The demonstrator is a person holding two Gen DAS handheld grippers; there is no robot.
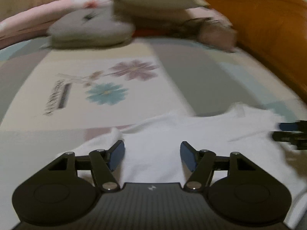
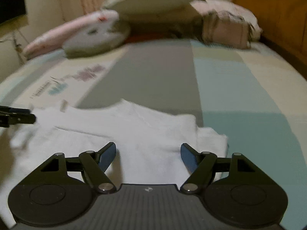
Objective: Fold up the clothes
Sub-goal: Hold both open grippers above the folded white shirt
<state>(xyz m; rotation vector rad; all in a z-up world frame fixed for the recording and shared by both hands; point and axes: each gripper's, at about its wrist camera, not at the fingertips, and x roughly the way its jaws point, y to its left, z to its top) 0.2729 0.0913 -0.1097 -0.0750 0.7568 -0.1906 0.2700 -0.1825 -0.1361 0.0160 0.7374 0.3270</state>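
Left gripper (image 1: pixel 152 156) sits nearest, jaws wide, nothing between them; white garment (image 1: pixel 191 140) lies flat on the bed directly under and ahead of the pads, spreading toward 2 o'clock. Right gripper (image 2: pixel 148 157) same state: jaws wide, empty, over the white garment (image 2: pixel 134 134), which runs from 9 to 3 o'clock with a folded edge at 2 o'clock. Bedspread (image 1: pixel 182 72) is patchwork, flower print at 11 o'clock. Pillows (image 1: pixel 90 28) and a crumpled pink blanket (image 2: pixel 228 28) piled at 12 o'clock, well apart from the garment; nothing blocks it. Wooden headboard (image 1: pixel 259 19) at 2 o'clock. Left view catches the right gripper's tips at 3 o'clock; right view shows the left's at 9 o'clock, plus a wall (image 2: pixel 44 3) at 10 o'clock. Both views motion-blurred.
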